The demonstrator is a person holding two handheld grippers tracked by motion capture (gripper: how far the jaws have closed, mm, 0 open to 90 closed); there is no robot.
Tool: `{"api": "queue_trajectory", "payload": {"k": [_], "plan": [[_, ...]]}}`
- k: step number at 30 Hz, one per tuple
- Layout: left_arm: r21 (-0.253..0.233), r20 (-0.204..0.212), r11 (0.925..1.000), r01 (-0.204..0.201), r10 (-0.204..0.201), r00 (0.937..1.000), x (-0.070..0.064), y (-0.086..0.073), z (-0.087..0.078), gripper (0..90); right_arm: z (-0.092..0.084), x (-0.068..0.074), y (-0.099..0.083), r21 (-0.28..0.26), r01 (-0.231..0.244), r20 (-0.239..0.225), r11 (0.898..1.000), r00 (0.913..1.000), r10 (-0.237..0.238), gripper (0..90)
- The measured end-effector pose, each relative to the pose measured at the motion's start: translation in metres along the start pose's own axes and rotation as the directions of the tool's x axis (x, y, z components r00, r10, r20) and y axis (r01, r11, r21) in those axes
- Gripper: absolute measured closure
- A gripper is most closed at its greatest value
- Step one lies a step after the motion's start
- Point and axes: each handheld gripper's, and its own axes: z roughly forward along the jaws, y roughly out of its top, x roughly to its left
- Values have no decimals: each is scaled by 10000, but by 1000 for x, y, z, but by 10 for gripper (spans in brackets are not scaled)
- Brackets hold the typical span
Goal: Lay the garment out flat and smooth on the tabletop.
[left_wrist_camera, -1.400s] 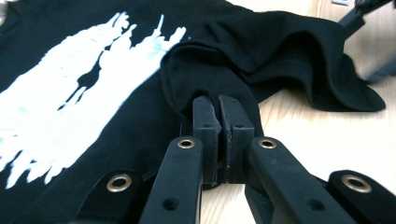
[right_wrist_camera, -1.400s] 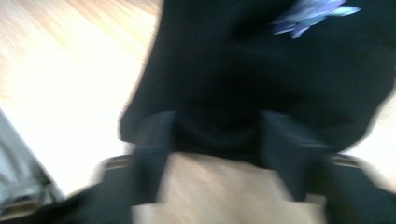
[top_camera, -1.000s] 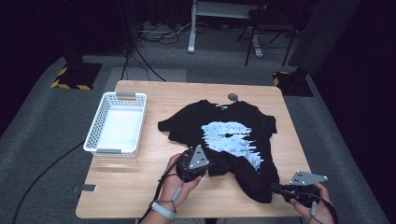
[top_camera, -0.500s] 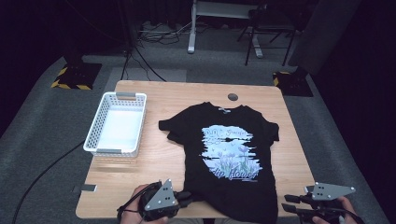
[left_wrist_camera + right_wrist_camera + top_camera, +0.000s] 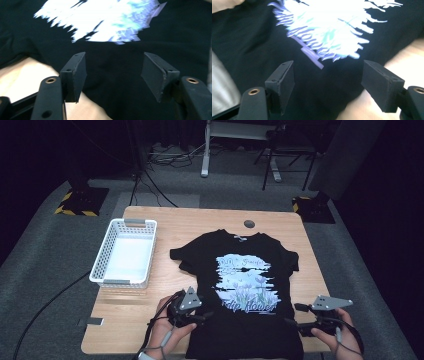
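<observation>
A black T-shirt (image 5: 240,270) with a pale blue print lies spread flat, front up, on the wooden table (image 5: 200,222), its hem at the near edge. My left gripper (image 5: 205,316) is at the shirt's lower left side and points at it. In the left gripper view, my left gripper (image 5: 113,72) hangs over plain black cloth (image 5: 175,30); its jaws have just been opening and pinch nothing. At the lower right side, my right gripper (image 5: 292,316) points left. In the right gripper view, my right gripper (image 5: 329,80) has also just been opening above the shirt (image 5: 249,37), with no cloth between the pads.
A white plastic basket (image 5: 141,222) with nothing in it stands on the table's left side. A small dark round fitting (image 5: 249,223) sits near the far edge, just beyond the collar. Bare wood shows between the basket and the shirt.
The shirt was rumpled and skewed with both grippers shut on its lower part. It was pulled toward the near edge and now lies flat. Both grippers have let go and opened.
</observation>
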Motion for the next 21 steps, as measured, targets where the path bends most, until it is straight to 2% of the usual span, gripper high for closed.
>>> {"api": "queue_trajectory", "payload": {"k": [4,5,6,7,8,10,13,14,15,17,19,20,21], "plan": [[822,-520,9966,-93,136,9986,4,2,25,370,27,-12,11,207,122,299,9997,9995,-129,265],[822,-520,9966,-93,136,9986,4,2,25,371,27,-12,11,207,122,299,9997,9995,-129,265],[1159,-660,9932,-87,165,9977,7,2,34,374,40,-16,16,482,283,213,9984,9993,-294,264],[1348,-760,9909,-55,158,9970,8,1,37,378,47,-19,18,691,248,188,9973,9995,-262,263],[1323,-774,9912,44,59,9970,11,0,39,387,53,-22,19,910,260,277,9955,9992,-286,263],[1209,-638,9915,481,-406,9971,20,-1,41,385,63,-31,19,1306,186,543,9913,9982,-259,262],[911,-874,9932,727,-647,9941,32,-1,45,394,70,-46,23,825,-147,770,9965,9970,83,267],[911,-874,9932,727,-647,9941,32,-1,45,395,72,-51,25,762,-229,905,9968,9958,159,268],[704,-1083,9938,863,-784,9910,42,1,50,399,75,-56,28,727,-194,1062,9972,9943,116,268],[677,-1296,9934,923,-830,9881,53,5,55,401,83,-67,36,737,-153,1360,9972,9907,52,264],[653,-1366,9931,973,-877,9867,59,8,57,400,91,-78,46,795,-208,1426,9966,9897,93,260],[546,-1525,9930,1045,-952,9837,69,12,63,399,95,-83,51,869,-191,1433,9960,9897,65,256],[522,-1519,9922,1133,-1043,9829,73,13,65,397,99,-89,56,941,-149,1444,9955,9895,12,244]]}}
